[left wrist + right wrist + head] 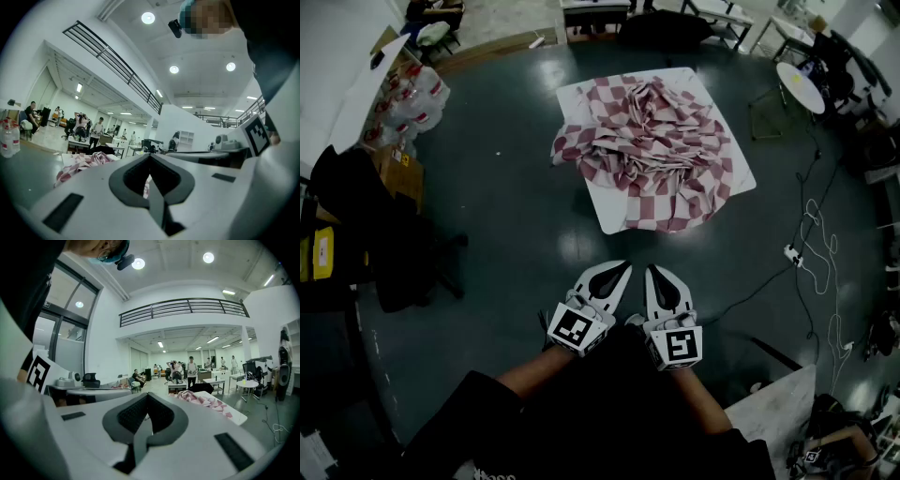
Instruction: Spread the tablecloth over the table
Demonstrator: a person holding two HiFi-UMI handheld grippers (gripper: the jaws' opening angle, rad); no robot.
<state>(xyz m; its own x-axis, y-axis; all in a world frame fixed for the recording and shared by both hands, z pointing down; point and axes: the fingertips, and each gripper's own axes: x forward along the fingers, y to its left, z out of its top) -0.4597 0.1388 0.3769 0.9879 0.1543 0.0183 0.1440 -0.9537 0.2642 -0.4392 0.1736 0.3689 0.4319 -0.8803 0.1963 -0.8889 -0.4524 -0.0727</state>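
The left gripper (622, 268) is held out in front of the person, its fingers pressed together with nothing between them. Just to its right, almost side by side, the right gripper (653, 270) is the same: fingers closed tight and empty.

Straight ahead of both sets of fingertips, and well apart from them across bare floor, stands the table (608, 212). The red-and-white checked tablecloth (652, 150) lies on it in a crumpled heap, leaving the white top bare at the corners.

To my eye the job hasn't really begun; this is the approach. Next the person would need to step up until the cloth is within reach of the fingertips, part both pairs of fingers, and pick out an edge or two corners from the heap.

I count one tablecloth, one table and two grippers.
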